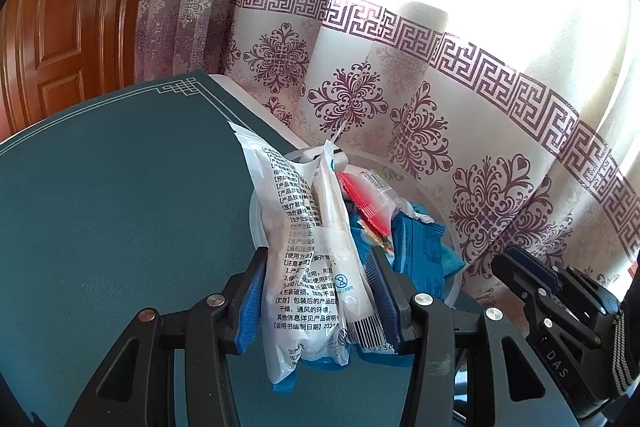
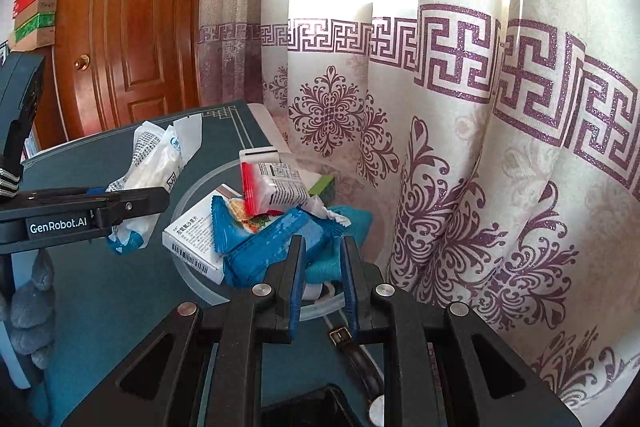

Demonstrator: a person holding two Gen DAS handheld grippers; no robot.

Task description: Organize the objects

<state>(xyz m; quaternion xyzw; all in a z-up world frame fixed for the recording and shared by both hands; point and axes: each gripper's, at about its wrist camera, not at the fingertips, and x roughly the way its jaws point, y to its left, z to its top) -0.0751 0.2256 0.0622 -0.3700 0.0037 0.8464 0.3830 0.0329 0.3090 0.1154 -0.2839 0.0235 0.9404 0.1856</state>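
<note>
Patterned curtains back the teal table where the left gripper clamps a white printed pouch, probably bound for the clear tub just beyond, while the right gripper hangs empty over it, fingers nearly together.

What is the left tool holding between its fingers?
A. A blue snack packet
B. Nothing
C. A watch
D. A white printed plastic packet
D: the white packet is squeezed between the left gripper's blue-padded fingers, above the green table.
</note>
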